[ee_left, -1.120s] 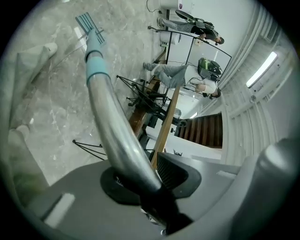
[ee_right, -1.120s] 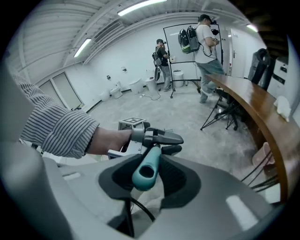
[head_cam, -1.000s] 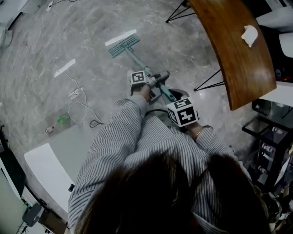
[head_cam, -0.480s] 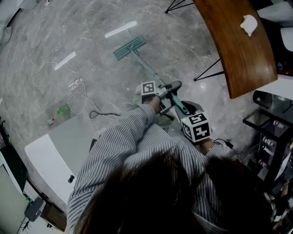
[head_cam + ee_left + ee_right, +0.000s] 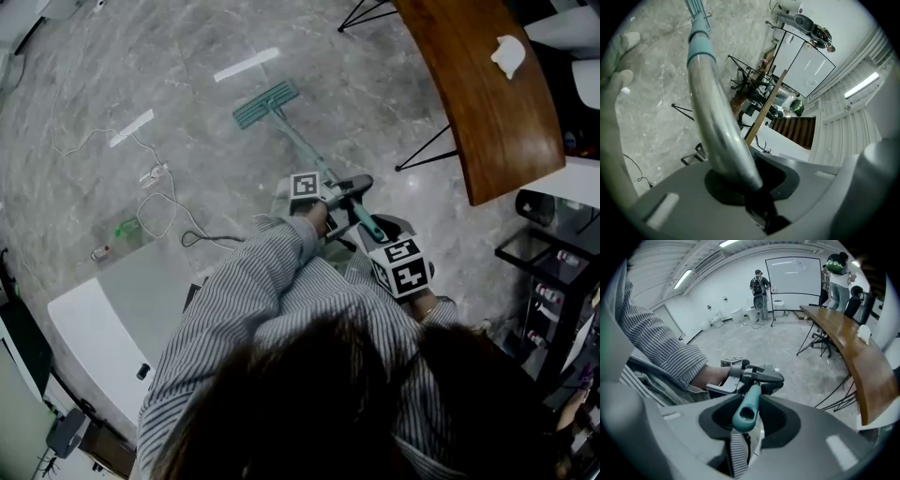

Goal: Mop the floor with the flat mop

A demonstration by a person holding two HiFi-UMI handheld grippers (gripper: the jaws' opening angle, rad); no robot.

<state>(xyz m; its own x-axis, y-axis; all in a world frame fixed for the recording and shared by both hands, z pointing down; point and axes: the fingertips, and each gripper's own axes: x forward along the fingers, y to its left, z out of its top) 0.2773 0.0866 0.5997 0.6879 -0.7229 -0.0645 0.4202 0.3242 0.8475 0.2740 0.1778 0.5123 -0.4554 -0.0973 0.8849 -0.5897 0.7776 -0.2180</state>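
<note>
- The flat mop lies with its teal rectangular head [image 5: 265,103] flat on the grey marbled floor [image 5: 187,56], out ahead of the person and near a white strip [image 5: 246,64].
- The fingers of the left gripper [image 5: 740,180] are clamped on the silvery pole [image 5: 710,117]. Those of the right gripper [image 5: 744,420] are clamped on the teal handle end [image 5: 746,409].
- Mopping seems under way, mid-stroke. No wet trace shows, so how much floor remains cannot be judged.
- Compared with a second ago, the head sits farther from the white strip, drawn towards the person. Both grips are unchanged.
</note>
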